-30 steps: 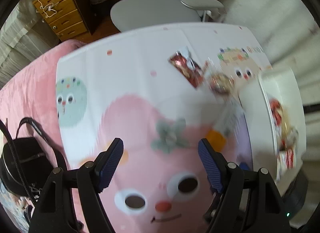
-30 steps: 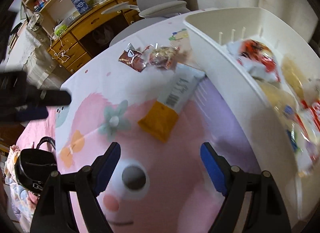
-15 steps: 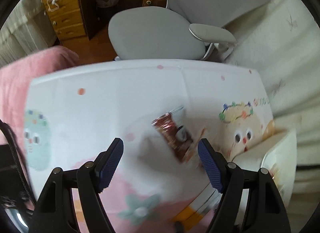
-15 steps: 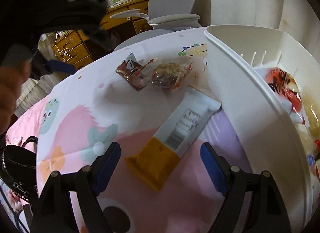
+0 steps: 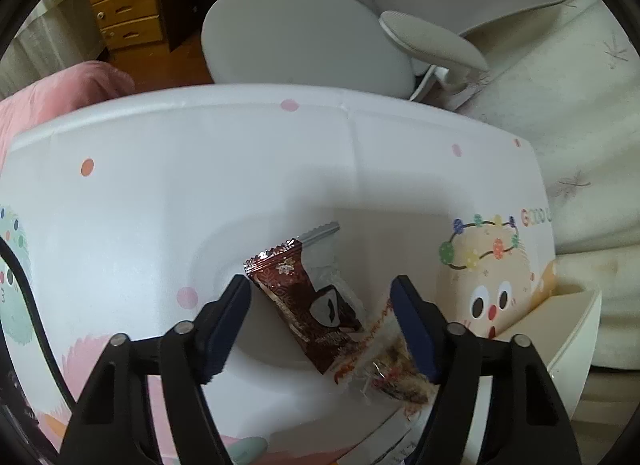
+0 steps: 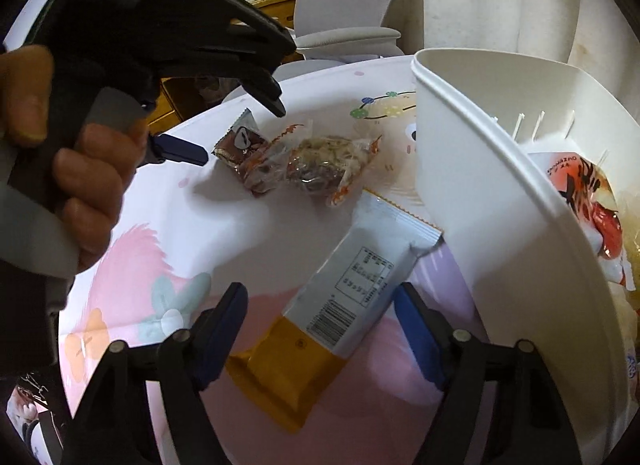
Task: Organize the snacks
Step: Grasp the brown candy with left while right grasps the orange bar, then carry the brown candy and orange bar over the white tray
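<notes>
**Two snacks, two soft grabs**

Left gripper (image 5: 320,305) spread around brown packet (image 5: 308,305), jaws just closing, not touching. Right gripper (image 6: 320,325) spread over long white-and-orange bar (image 6: 332,305), also closing. Both flat on tabletop (image 5: 200,185) near white bin (image 6: 480,185). Probably light, crinkly, slippery: pinch middles gently.

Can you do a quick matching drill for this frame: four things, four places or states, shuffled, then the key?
Things:
1. dark red packet
2. white and orange packet
3. clear-wrapped snack
4. white bin

Places or states:
A. holds packets inside
B. between the right gripper's open jaws
C. between the left gripper's open jaws
D. overlapping the dark red packet

Pairs: 1-C, 2-B, 3-D, 4-A
</notes>
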